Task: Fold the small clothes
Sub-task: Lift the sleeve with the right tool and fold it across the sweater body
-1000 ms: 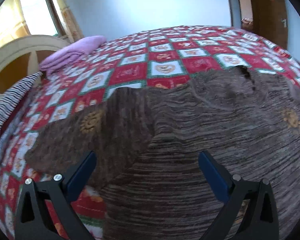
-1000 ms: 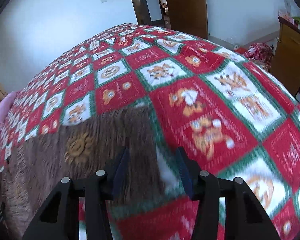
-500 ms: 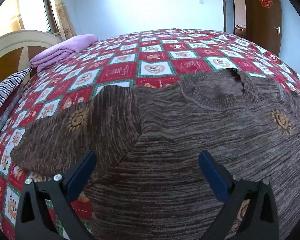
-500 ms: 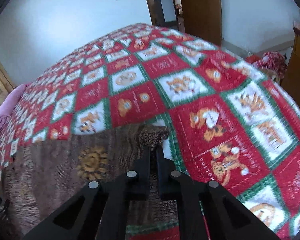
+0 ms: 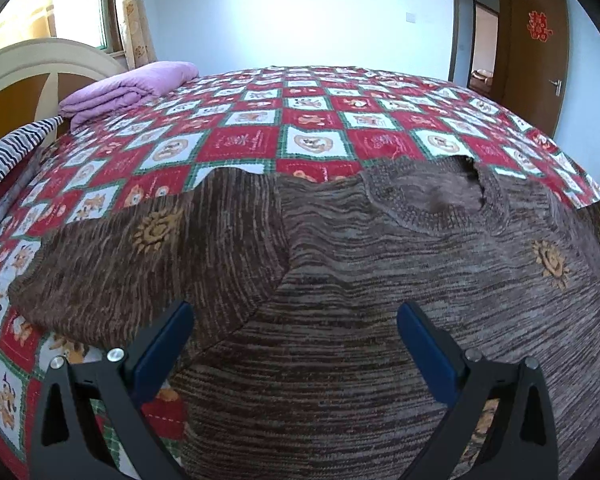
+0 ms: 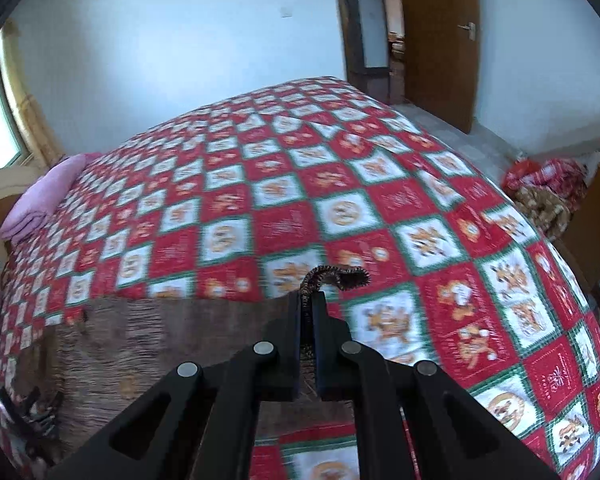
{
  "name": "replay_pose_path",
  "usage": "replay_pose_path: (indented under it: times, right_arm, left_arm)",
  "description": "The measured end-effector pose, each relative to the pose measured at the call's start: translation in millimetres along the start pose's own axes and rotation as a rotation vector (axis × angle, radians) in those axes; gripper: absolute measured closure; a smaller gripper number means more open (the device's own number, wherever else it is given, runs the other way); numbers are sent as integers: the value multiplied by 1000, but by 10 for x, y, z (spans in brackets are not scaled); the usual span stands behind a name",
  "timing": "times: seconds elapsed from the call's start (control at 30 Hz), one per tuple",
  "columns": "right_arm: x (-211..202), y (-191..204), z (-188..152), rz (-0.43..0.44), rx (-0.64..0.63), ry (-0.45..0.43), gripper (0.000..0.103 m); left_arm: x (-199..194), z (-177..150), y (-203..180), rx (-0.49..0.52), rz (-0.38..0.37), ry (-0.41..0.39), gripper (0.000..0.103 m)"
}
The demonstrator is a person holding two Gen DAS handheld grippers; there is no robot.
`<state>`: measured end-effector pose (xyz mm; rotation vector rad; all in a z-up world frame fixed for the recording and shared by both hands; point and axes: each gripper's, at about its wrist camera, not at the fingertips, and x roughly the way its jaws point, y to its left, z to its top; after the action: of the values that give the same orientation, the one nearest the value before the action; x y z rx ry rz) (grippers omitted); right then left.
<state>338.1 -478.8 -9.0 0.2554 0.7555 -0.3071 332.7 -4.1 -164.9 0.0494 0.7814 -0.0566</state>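
While the left gripper hangs with jaws apart above the brown knit sweater, the right gripper is clamped on its sleeve cuff over the checkered quilt.

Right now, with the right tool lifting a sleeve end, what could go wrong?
1. The right tool pinches only the thin edge of the sweater, so the cuff could slip out.
2. The left tool hangs open, pinning nothing, so the sweater may drag across the quilt and the fold come out crooked.
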Motion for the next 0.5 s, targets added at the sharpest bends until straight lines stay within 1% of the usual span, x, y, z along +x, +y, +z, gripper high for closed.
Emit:
replay_pose_path:
  times: [0.27, 0.4, 0.5]
  right_arm:
    - [-241, 973, 20, 80, -105, -5, 99]
    - [-213, 1412, -35, 133, -136, 3, 99]
    - [-111, 1778, -118, 176, -156, 19, 99]
  left_arm:
    - [-7, -4, 31, -16, -24, -5, 0]
    - [-12, -4, 47, -22, -30, -9, 0]
    - [-11, -5, 62, -29, -34, -8, 0]
